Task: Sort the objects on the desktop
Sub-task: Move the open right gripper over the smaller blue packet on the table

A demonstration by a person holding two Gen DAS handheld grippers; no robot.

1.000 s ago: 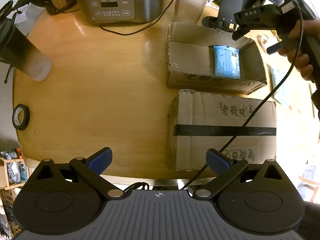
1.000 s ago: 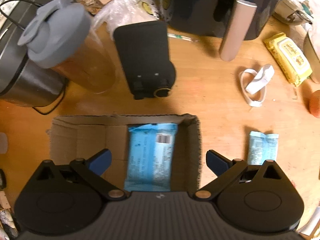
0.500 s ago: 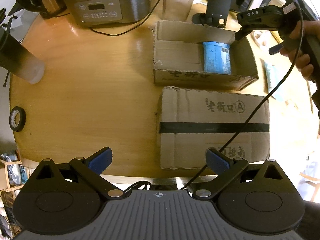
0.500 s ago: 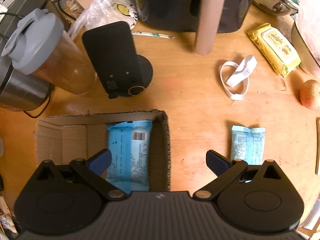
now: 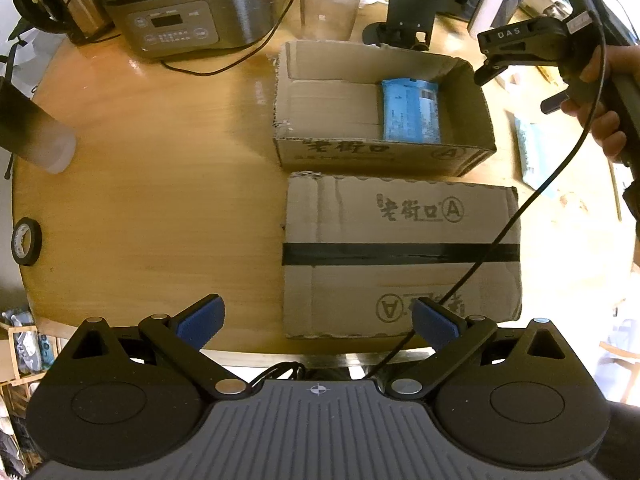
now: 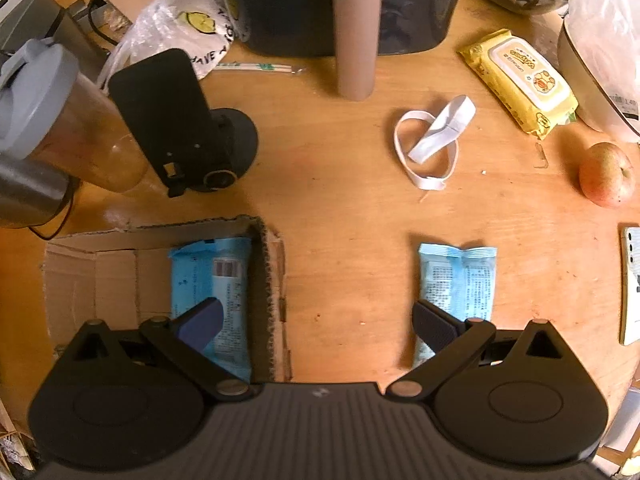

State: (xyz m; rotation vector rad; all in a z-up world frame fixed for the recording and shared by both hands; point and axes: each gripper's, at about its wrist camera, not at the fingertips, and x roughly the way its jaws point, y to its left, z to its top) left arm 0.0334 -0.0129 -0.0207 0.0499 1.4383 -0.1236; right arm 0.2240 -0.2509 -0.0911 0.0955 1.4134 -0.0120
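The open cardboard box (image 5: pixel 384 148) sits on the round wooden table (image 5: pixel 160 184) and serves as the anchor here. Inside it, against its right-hand wall, lies a blue packet (image 5: pixel 410 110), flat on the box floor. Just in front of the box, touching or nearly touching its near wall, lies a closed carton (image 5: pixel 400 256) sealed with a strip of black tape. Behind the box stand a rice cooker (image 5: pixel 180 12), a clear shaker bottle (image 5: pixel 328 0) and a black phone stand (image 5: pixel 408 12).

To the right of the box, well clear of its wall, a second light-blue packet (image 6: pixel 456 284) lies flat on the bare wood. Farther back on that side are a white elastic band (image 6: pixel 432 140), a yellow pack of wipes (image 6: pixel 520 80) and an apple (image 6: pixel 606 174).

The right gripper (image 6: pixel 316 320) hangs above the box's right wall with its jaws spread wide and nothing between them; the left finger lies over the packet in the box, the right finger over the near end of the loose packet, though whether it touches it is hard to judge from this angle. A hand (image 5: pixel 600 100) holds its handle. The left gripper (image 5: pixel 318 320) hovers at the table's near edge, in front of the closed carton, jaws spread and empty.
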